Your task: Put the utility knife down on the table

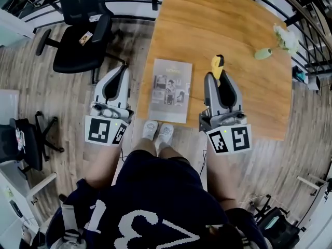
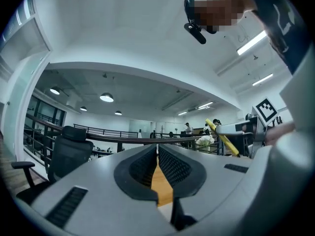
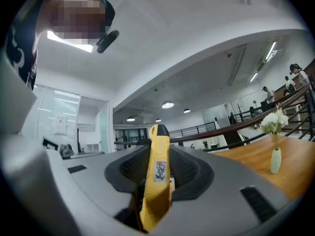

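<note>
A yellow utility knife point(image 3: 156, 181) with a black tip stands clamped between the jaws of my right gripper point(image 3: 158, 173), its tip pointing up and forward. From the head view the knife point(image 1: 217, 66) sticks out beyond the right gripper point(image 1: 217, 79), above the near edge of the wooden table point(image 1: 238, 30). My left gripper point(image 1: 118, 77) hangs over the floor left of the table; its jaws point(image 2: 157, 168) stand shut with nothing between them. In the left gripper view the knife point(image 2: 222, 137) appears at the far right.
A magazine point(image 1: 170, 90) lies on the table's near left corner. A small vase with white flowers point(image 1: 277, 43) stands at the table's right side. A black office chair point(image 1: 83, 30) is to the left on the wooden floor. Railings run behind the table.
</note>
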A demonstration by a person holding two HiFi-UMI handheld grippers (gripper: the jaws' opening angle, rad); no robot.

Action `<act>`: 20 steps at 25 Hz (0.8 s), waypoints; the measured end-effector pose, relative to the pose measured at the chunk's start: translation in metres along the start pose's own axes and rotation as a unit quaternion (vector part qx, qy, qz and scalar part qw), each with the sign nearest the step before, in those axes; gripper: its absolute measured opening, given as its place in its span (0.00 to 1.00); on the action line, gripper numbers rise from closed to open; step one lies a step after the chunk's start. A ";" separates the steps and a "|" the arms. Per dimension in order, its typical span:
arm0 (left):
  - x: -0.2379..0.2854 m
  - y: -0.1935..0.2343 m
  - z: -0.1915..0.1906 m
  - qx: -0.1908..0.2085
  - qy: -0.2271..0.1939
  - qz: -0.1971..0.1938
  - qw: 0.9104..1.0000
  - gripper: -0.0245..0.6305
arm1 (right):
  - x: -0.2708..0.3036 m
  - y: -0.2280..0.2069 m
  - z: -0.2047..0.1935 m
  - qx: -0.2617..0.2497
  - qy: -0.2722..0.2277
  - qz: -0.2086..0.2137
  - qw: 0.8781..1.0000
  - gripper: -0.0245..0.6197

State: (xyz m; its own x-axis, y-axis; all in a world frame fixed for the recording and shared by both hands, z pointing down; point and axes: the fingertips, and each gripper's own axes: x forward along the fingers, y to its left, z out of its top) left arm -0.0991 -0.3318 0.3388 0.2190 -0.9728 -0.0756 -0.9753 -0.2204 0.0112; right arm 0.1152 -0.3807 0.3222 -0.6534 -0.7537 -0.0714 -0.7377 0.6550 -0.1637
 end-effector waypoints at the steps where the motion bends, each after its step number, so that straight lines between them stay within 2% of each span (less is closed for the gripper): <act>1: 0.002 0.000 -0.008 -0.004 0.007 -0.002 1.000 0.07 | 0.005 0.001 -0.021 -0.004 0.024 -0.001 1.000 0.25; 7: 0.005 -0.001 -0.054 -0.026 0.053 -0.017 0.998 0.07 | 0.015 -0.002 -0.150 -0.005 0.160 -0.024 0.987 0.25; 11: 0.002 -0.006 -0.075 -0.034 0.075 -0.026 0.996 0.07 | 0.011 0.001 -0.212 -0.037 0.229 -0.024 0.972 0.25; 17: -0.008 -0.016 -0.096 -0.053 0.107 -0.043 0.992 0.07 | -0.003 0.001 -0.277 -0.068 0.329 -0.025 0.942 0.26; 20: -0.013 -0.021 -0.101 -0.057 0.114 -0.044 0.991 0.07 | -0.004 0.000 -0.279 -0.066 0.329 -0.031 0.942 0.27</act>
State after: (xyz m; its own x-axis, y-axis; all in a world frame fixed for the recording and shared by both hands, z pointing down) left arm -0.0787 -0.3221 0.4401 0.3166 -0.9372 0.1460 -0.9454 -0.2993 0.1288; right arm 0.0698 -0.3624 0.5973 -0.5403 -0.6228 0.5659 -0.7641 0.6448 -0.0198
